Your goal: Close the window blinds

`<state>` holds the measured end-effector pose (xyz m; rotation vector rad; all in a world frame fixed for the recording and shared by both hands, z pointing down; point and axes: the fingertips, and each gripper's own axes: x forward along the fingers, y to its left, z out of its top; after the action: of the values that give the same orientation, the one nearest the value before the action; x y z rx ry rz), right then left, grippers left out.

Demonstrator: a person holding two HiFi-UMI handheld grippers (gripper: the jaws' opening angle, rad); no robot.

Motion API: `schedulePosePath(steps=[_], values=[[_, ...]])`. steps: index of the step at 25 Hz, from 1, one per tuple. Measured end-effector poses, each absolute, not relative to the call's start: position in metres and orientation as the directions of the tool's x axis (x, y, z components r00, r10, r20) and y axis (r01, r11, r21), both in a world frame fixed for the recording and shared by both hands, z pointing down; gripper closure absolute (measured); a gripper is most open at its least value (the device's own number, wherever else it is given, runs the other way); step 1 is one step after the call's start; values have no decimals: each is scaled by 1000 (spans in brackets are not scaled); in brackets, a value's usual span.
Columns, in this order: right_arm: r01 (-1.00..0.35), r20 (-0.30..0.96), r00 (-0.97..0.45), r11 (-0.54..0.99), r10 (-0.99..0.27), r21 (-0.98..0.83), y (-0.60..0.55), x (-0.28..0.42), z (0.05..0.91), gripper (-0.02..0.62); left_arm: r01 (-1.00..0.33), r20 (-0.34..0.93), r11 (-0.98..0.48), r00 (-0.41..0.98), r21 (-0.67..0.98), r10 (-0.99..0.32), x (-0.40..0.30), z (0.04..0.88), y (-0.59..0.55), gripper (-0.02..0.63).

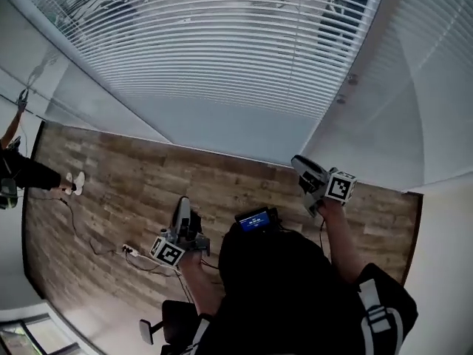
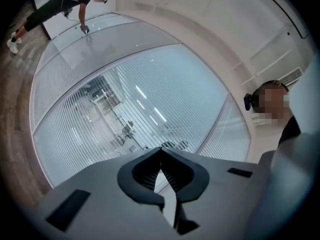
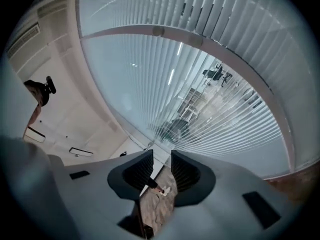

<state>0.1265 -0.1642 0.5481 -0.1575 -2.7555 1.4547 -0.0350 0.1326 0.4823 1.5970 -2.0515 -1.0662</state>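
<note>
Window blinds (image 1: 222,43) well ahead of right gripper (image 1: 304,170)

The window blinds (image 1: 222,43) hung ahead, above the floor (image 1: 133,176). The left gripper (image 1: 182,209) sat low and left, the right gripper (image 1: 303,165) higher and right, nearer the blinds but apart from them. A 2nd person (image 1: 33,174) stood far left on the floor, and a cable (image 1: 111,250) lay left of the left gripper.

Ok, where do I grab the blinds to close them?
Probably the small fitting at the blinds' right edge: it stands out from the frame, so jaws fit round it, though it's too small to identify. Come straight on with the open right gripper.
</note>
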Motion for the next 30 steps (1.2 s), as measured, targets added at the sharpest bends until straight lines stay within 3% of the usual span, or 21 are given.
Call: schedulePosePath(steps=[5,8,12,15,19,23,30], values=[[-107,58,-994,633,-97,-767,-206,134,544,479,-665,-190,-8,-202,747,-961,-98,499,82,600],[-270,94,-952,663,-290,-698,-232,146,539,479,-637,-215,-117,-78,762,-973,-140,508,35,600],[-429,11,-847,670,-532,-605,-249,136,485,477,-637,-241,-216,49,740,-969,-204,486,21,600],[-606,-16,-732,662,-681,-442,-261,130,433,476,-649,-244,-224,62,727,-968,-255,474,31,600],[-833,24,-546,539,-838,-129,-276,142,390,429,-636,-252,-269,119,724,-960,-289,482,16,600],[-891,52,-424,427,-904,157,-291,137,366,405,-621,-255,-303,168,723,-952,-300,485,1,600],[-809,90,-284,289,-954,512,-334,128,368,407,-656,-208,-261,159,709,-965,-314,501,5,598]])
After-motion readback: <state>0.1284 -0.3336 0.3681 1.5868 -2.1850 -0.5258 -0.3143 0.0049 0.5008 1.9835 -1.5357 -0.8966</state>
